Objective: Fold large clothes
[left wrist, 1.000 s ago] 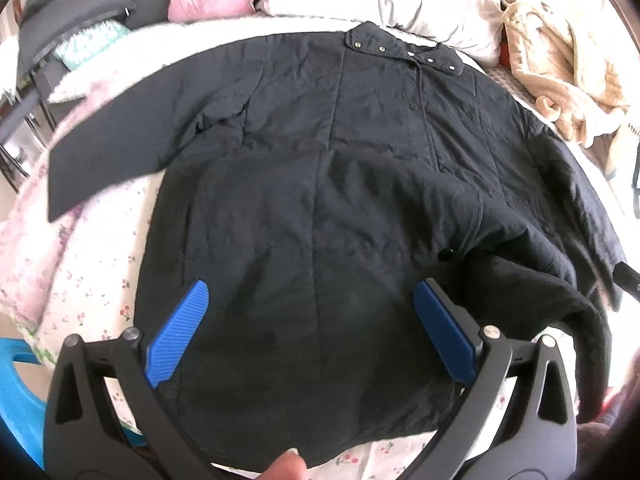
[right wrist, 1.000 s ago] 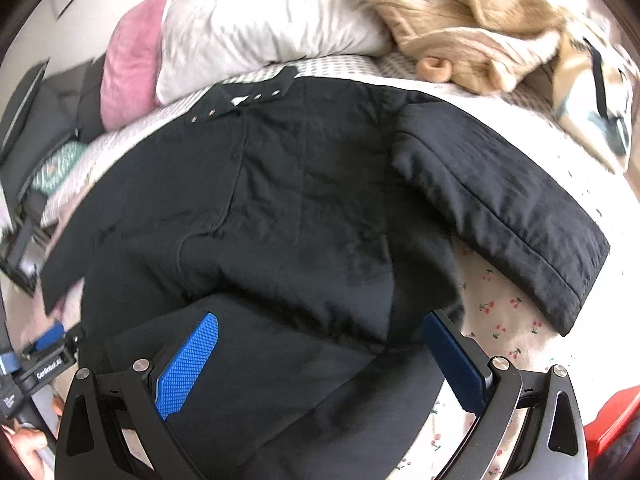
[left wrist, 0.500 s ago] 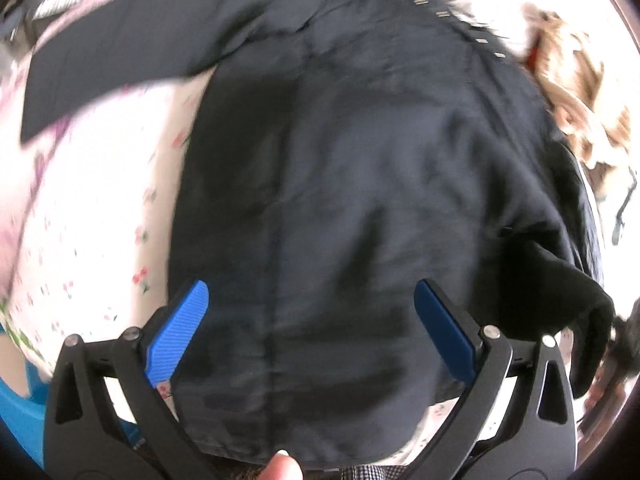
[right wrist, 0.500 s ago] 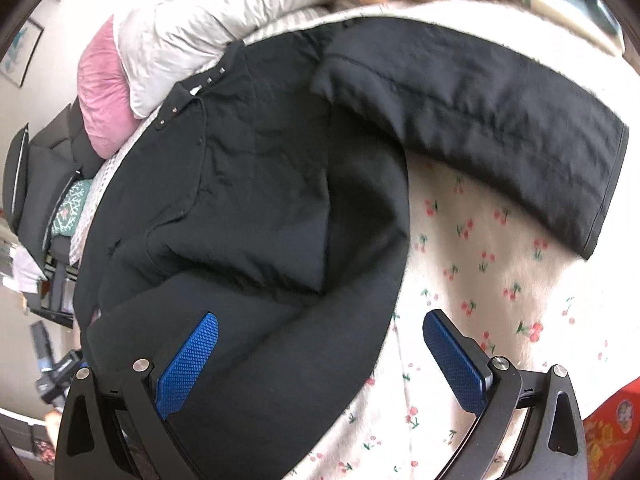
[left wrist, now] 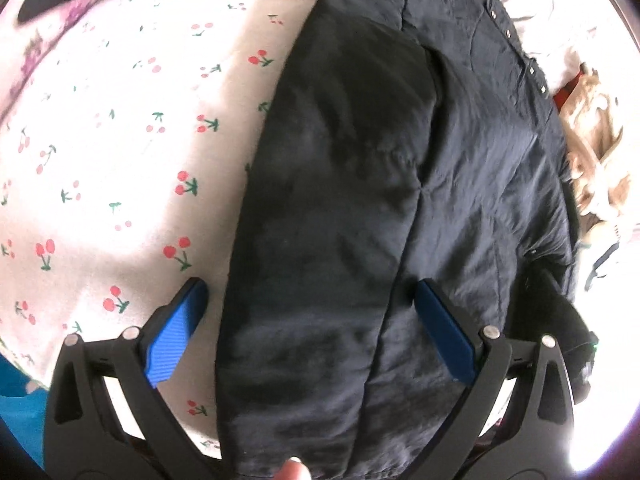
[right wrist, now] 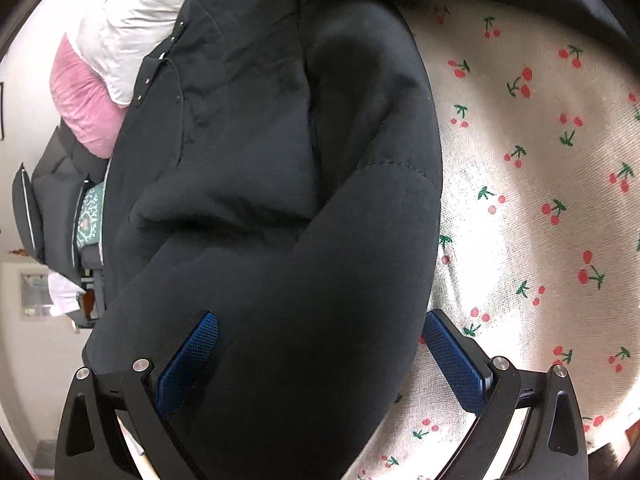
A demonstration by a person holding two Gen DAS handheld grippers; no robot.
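Your left gripper (left wrist: 308,332) and right gripper (right wrist: 320,360) both gape wide over the black quilted padded jacket (left wrist: 380,184), spread on the cherry-print bedsheet (left wrist: 120,140). It looks soft, bulky and slippery: pinch the near hem corners.

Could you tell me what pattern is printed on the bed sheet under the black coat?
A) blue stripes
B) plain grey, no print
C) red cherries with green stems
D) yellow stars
C: the pale bed sheet beside the black coat carries small red cherries on green stems, and the left wrist view shows the same print.
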